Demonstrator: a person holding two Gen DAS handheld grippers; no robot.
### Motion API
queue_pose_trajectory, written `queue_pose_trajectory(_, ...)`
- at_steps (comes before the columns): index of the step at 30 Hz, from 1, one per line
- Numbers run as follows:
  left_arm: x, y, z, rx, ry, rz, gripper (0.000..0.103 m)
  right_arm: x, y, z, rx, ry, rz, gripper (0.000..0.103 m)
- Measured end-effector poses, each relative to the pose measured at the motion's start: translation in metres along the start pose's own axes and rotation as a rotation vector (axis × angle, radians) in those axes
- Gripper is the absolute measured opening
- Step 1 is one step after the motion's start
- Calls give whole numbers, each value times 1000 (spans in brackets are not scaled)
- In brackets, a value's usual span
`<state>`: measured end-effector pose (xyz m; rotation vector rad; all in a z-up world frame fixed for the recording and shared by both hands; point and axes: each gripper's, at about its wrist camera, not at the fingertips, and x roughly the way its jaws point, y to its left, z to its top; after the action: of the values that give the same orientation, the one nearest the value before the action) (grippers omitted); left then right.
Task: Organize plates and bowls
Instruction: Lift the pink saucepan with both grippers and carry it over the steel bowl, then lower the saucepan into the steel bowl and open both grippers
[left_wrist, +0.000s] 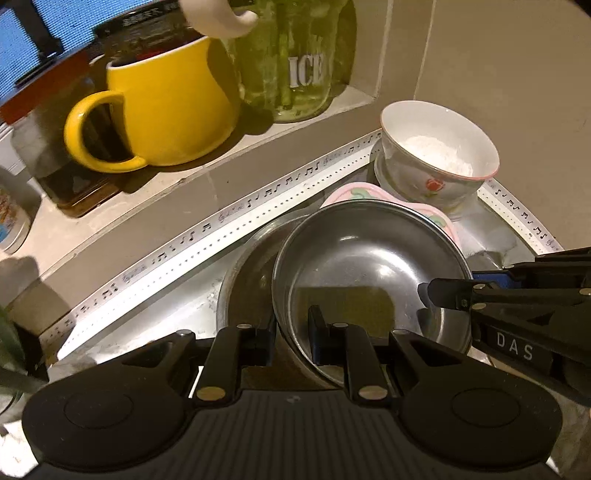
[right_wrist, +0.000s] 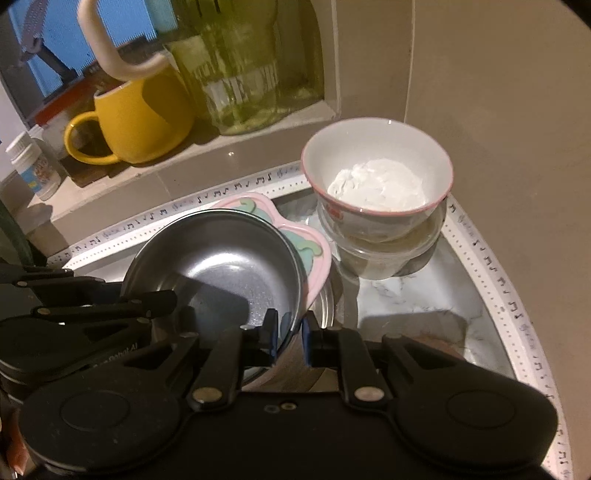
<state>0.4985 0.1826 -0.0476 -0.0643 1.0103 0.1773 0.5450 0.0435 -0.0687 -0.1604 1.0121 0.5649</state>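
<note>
Steel bowl (left_wrist: 369, 266), the largest item, hangs between my two grippers: my left gripper (left_wrist: 291, 332) is clenched on its near rim, one finger inside and one outside the wall, and my right gripper (right_wrist: 289, 334) is clenched likewise on the rim at its right side, seen as the black arm entering from the right in the left wrist view. Directly beneath the held bowl lies a second steel vessel (left_wrist: 243, 273), its rim showing to the left of my left jaws. A pink plate (right_wrist: 314, 254) with green markings sits just beyond, partly covered by the bowl. Farther ahead and to the right of both jaws stands a white bowl (right_wrist: 376, 173) with a red flower and pink rim, holding something white, stacked on a clear glass bowl (right_wrist: 373, 262). On the ledge ahead and to the left stand a yellow mug (left_wrist: 173, 107) and a green-tinted jar (left_wrist: 295, 66) lettered "ICE".
</note>
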Motion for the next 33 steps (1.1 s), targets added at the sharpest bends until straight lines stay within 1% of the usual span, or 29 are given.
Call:
queue_pose_trajectory(13,30,-5,12,39,41,8,17,16,-8,0,6,38,-3,16)
queue_pose_trajectory(20,31,-5,9,75,63,-4,17,15,-3,-4,-11,71,-6,19)
queue_pose_trajectory(29,19,-10,-11,157,105,-23,17,3,3,-23,-32,116,17,20)
queue_pose_trajectory(33,13,-13,-20,184,106,-27,17,-2,8,-31,-43,142,17,20)
